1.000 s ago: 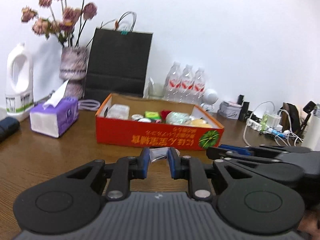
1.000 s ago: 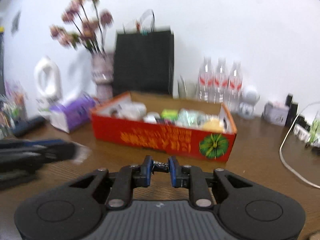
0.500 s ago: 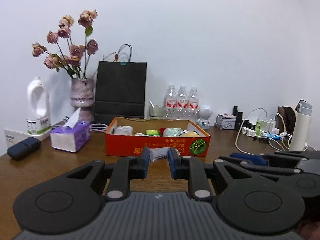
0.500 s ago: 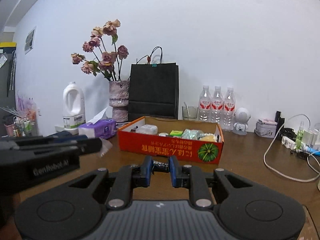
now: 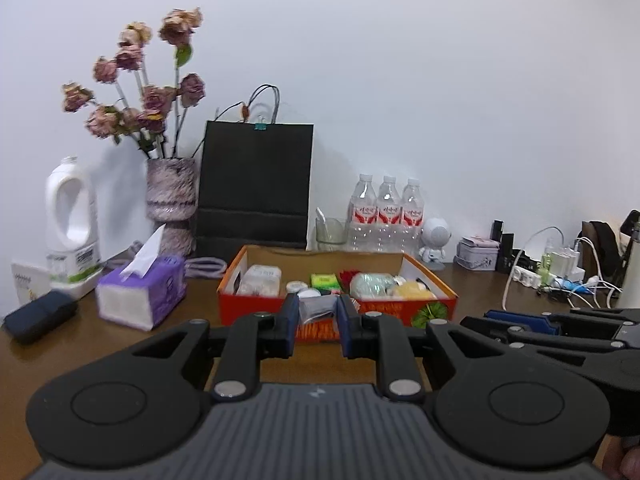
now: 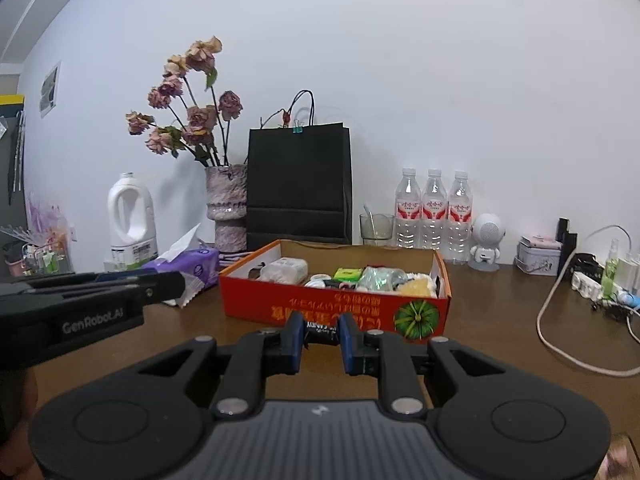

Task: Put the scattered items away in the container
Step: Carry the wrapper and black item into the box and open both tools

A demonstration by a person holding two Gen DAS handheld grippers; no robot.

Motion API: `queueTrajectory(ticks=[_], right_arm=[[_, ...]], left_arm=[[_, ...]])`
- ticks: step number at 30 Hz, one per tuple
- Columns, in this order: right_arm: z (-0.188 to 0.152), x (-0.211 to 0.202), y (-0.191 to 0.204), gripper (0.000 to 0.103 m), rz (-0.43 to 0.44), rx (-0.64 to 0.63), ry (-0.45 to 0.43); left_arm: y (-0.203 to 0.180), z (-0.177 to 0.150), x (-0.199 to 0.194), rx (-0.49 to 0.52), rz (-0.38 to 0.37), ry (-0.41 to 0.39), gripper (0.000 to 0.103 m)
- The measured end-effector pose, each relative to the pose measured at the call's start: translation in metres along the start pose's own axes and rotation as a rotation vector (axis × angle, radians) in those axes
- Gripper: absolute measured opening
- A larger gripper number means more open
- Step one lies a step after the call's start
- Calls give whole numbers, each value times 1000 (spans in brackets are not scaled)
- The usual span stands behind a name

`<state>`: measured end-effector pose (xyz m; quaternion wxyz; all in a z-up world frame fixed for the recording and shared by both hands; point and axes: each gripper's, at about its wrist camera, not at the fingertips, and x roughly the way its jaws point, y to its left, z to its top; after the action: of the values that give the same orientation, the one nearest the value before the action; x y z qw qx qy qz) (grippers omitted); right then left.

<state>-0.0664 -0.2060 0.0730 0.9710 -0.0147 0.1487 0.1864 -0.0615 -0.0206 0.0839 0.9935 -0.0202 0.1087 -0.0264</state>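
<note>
White wall and brown wooden counter point(image 6: 500, 320) frame both views, which have steadied and drawn nearer the box since half a second ago. Left gripper point(image 5: 318, 326) stays closed on a crinkled silver foil sachet point(image 5: 316, 308), the open red cardboard box point(image 5: 264, 312) straight ahead. Right gripper point(image 6: 322, 338) stays closed on a small black wrapped packet point(image 6: 322, 330), just short of the box's near wall. Both loads look ready to drop in.

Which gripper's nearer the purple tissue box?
Left. The left gripper with its silvery packet hangs just in front of the tissue box; the right gripper, holding a dark packet, faces the red box.
</note>
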Motion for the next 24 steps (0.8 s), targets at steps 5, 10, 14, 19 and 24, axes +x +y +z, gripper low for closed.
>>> queueTrajectory(ticks=[5, 10, 14, 19, 24], right_arm=[[21, 72, -11, 18, -6, 10, 20], [42, 145, -28, 18, -5, 29, 41], [54, 189, -39, 18, 28, 70, 83], [62, 232, -50, 18, 77, 82, 226], [75, 277, -59, 18, 125, 42, 436]], left_arm=[[11, 16, 73, -2, -6, 7, 21], [24, 30, 143, 5, 34, 5, 21], [34, 37, 183, -7, 48, 46, 21], [43, 39, 223, 16, 14, 231, 21], [72, 60, 279, -88, -56, 548, 21]])
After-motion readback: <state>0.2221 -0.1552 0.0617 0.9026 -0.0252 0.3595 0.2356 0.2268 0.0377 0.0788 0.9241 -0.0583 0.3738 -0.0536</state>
